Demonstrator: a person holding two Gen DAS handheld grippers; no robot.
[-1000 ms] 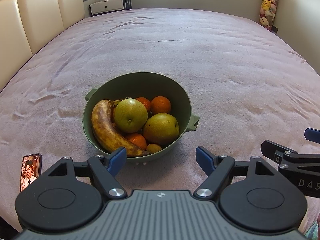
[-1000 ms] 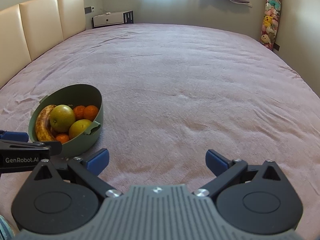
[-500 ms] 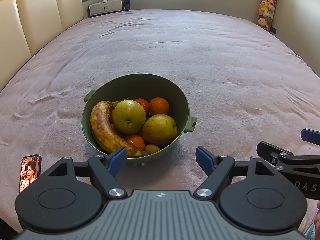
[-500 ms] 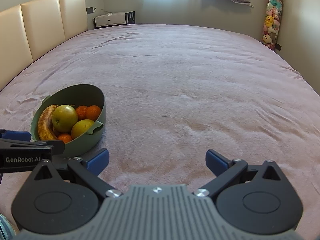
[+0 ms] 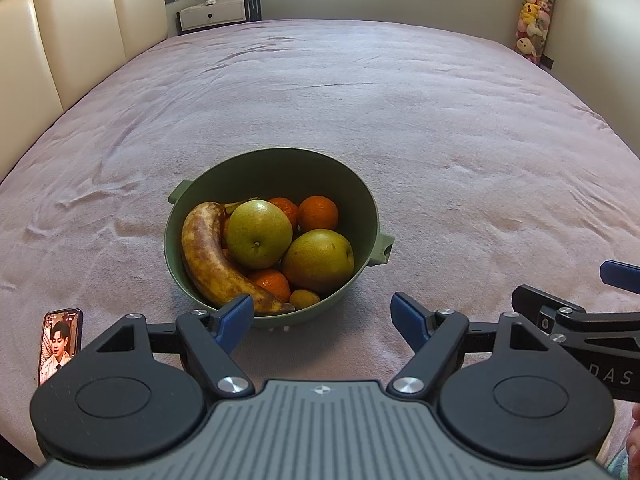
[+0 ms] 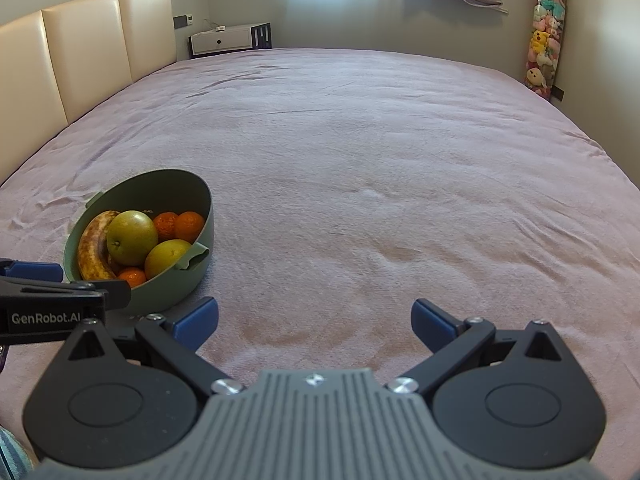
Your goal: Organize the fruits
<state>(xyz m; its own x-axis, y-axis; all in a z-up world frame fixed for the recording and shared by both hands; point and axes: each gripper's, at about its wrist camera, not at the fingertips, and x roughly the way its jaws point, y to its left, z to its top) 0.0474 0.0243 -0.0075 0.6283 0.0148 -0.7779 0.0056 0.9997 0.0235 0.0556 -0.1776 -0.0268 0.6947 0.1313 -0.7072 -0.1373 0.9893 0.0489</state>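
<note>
We see the green bowl [image 5: 362,200] on the pink bedspread [image 5: 400,100], w/ banana [image 5: 210,256], two pears and oranges inside. Our left gripper [image 5: 322,314] hangs just short of the bowl, fingers spread, empty. Right gripper [image 6: 314,318] also spread wide, over bare blanket, bowl off to its left. Phone [image 5: 60,344] lies nearby.

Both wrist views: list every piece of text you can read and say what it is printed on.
"GenRobot.AI": on the left gripper's side, seen in the right wrist view.
"DAS", cut off by the frame edge: on the right gripper.
Phone: shows a portrait; any text is too small to read.
</note>
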